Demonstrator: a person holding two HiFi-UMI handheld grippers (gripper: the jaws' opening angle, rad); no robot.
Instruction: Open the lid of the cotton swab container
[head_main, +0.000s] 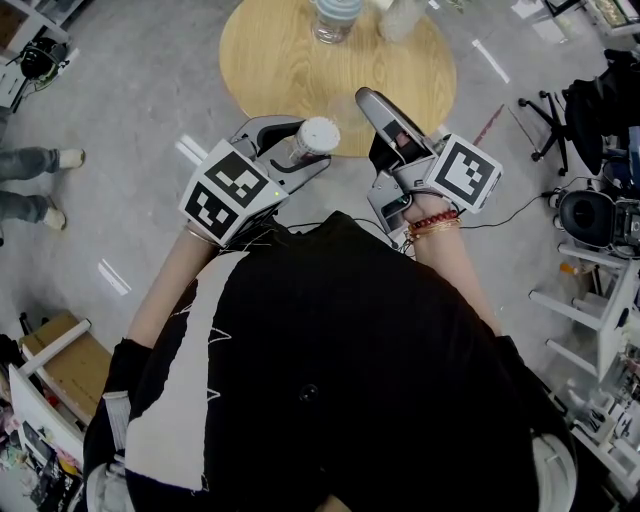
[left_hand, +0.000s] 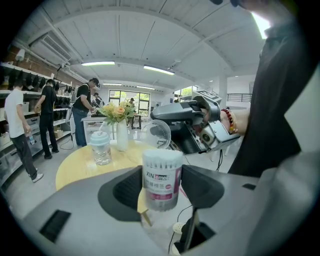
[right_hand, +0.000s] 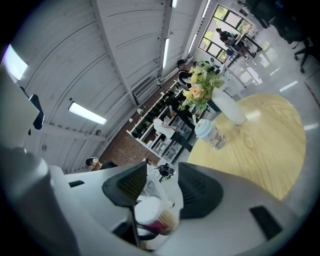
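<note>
The left gripper (left_hand: 160, 192) clamps the cotton swab container (left_hand: 161, 172) at the table's (head_main: 290, 60) near edge. The right gripper (right_hand: 162, 187) seemingly pinches the clear lid (left_hand: 156, 134), already off.

Round wooden table (head_main: 270, 70) stands on glossy grey floor (head_main: 150, 100).

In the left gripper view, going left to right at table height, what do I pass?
Left to right: jar with pale blue lid, vase of flowers, cotton swab container in the left claw, beaded bracelet. The clear lid overlaps the container, so it is left out.
</note>
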